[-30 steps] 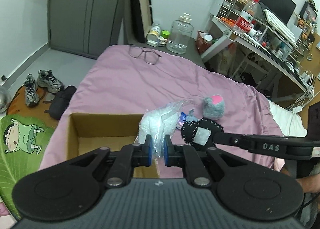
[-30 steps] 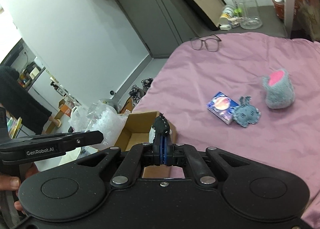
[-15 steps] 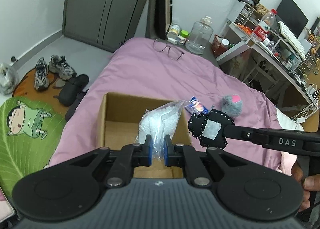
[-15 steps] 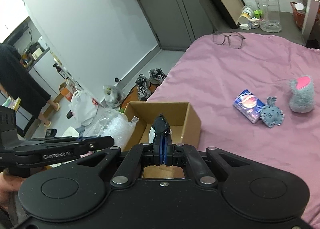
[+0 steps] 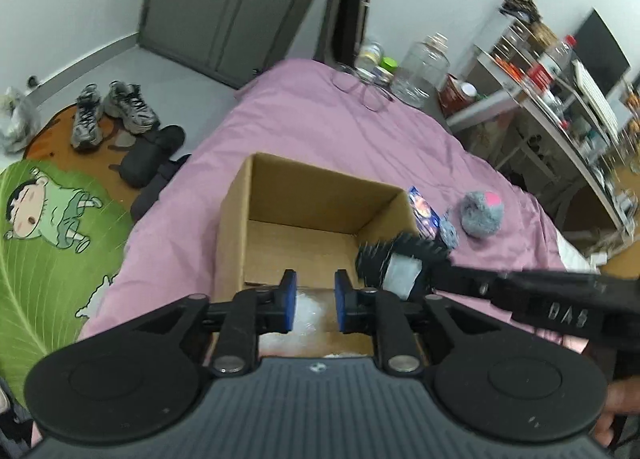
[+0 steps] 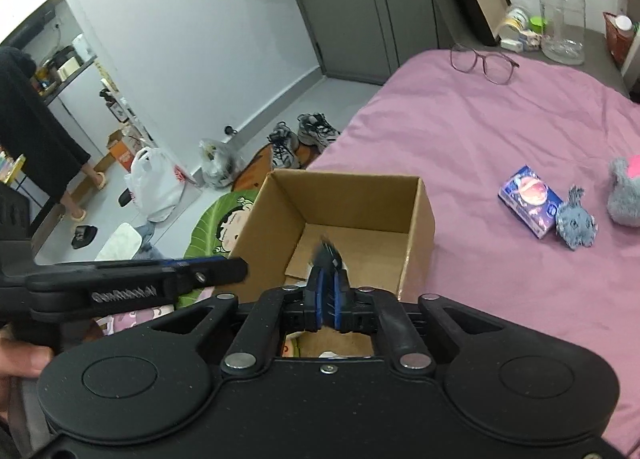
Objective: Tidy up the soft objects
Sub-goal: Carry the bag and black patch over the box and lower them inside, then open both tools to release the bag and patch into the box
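Left gripper (image 5: 313, 301) spread open above the cardboard box (image 5: 236, 227); right gripper (image 6: 327, 301) pinching a black pouch (image 6: 328, 255).

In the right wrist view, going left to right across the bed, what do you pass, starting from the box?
Cardboard box → blue printed packet → small grey-blue plush → grey plush with pink patch, cut off at the picture's right edge.

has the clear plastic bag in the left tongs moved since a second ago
Yes. The clear plastic bag has left the left tongs, which now stand open, and dropped down inside the brown cardboard box.
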Tool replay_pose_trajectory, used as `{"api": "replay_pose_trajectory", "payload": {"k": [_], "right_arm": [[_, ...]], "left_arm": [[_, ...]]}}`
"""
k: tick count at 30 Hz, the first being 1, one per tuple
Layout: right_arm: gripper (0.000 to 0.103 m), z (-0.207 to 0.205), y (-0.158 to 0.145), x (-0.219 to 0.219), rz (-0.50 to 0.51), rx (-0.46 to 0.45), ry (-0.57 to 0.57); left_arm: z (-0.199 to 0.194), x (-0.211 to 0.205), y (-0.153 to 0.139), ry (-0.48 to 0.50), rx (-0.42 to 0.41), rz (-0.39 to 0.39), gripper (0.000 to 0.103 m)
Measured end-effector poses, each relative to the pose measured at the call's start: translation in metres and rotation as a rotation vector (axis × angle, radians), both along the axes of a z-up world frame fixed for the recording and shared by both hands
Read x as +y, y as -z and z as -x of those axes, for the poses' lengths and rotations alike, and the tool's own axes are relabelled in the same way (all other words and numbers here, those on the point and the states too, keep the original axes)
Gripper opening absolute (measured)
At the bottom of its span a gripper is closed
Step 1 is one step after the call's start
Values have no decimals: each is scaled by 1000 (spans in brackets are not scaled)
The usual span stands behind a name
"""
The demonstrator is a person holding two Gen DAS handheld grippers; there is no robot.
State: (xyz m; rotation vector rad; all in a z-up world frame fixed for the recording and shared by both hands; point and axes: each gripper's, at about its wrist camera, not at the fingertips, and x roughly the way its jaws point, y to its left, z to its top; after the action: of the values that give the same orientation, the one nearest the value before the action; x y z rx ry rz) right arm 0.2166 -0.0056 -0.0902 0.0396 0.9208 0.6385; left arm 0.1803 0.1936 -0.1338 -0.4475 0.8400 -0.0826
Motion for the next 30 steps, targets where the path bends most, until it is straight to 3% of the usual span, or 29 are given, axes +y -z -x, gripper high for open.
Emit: {"api": "replay_pose_trajectory", "payload": {"k": [6,13,18,23,30], "right_arm": [[14,5,1,-4,1,9,4],[48,11,-3,-24,-21,-2,35],[55,10,-6,-40,-20,-4,63],[67,10,-14,-58,-22,-18,88],[81,8,-20,-83,-41,-38,128]], "left_arm": [[6,2,-11,-12,-26,-37,28],[6,-10,-18,-5,-8,-74,51],[5,-24,-26,-6,13,-78,71],[3,-45,-37,11,18,-116,75],[0,-60,-50,-7,2,-134,93]]}}
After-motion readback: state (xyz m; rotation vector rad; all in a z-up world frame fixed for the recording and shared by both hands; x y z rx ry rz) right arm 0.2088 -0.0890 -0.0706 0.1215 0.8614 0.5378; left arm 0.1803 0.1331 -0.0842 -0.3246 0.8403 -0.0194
